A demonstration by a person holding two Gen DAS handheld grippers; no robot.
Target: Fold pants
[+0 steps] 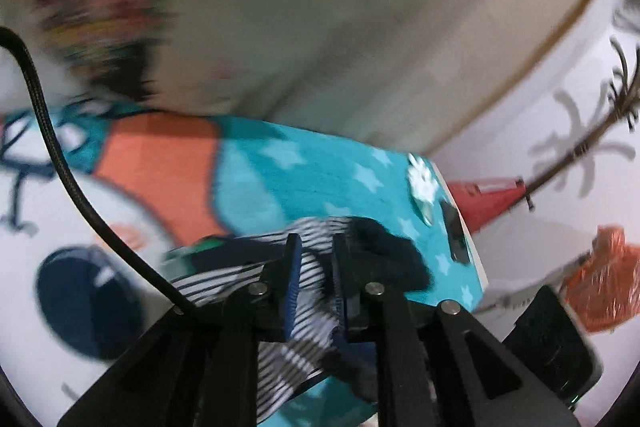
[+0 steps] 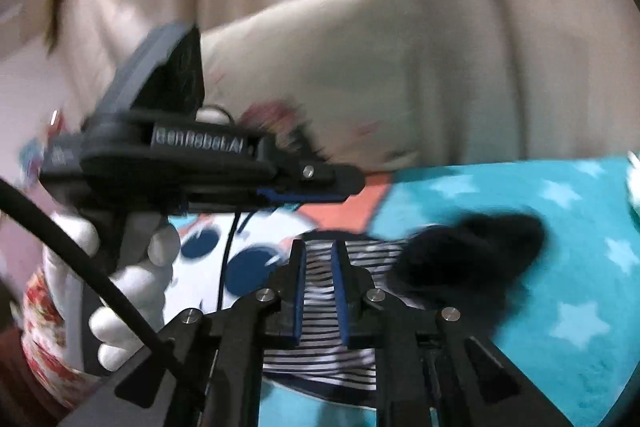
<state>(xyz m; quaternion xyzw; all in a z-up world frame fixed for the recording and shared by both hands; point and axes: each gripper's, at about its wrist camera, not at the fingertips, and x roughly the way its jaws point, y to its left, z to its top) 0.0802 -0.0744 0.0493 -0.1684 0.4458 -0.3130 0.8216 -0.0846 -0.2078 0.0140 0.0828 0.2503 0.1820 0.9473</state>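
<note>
The striped navy-and-white pants (image 1: pixel 296 331) lie bunched on a teal star-patterned blanket (image 1: pixel 320 171). My left gripper (image 1: pixel 316 247) has its blue-padded fingers partly open around a fold of the striped cloth, with fabric between them. In the right wrist view the pants (image 2: pixel 320 355) lie under my right gripper (image 2: pixel 320 251), whose fingers stand narrowly apart over the stripes. A dark navy cloth part (image 2: pixel 472 259) lies bunched to the right. The left gripper's body (image 2: pixel 208 163), held by a white-gloved hand (image 2: pixel 132 287), hovers at the left.
The blanket has an orange patch (image 1: pixel 160 171) and a white cartoon face with dark eyes (image 1: pixel 84 299). A cream pillow (image 2: pixel 320 67) and curtain lie behind. A black phone-like object (image 1: pixel 454 231) lies at the blanket's right edge. An orange item (image 1: pixel 604 283) lies on the white sheet.
</note>
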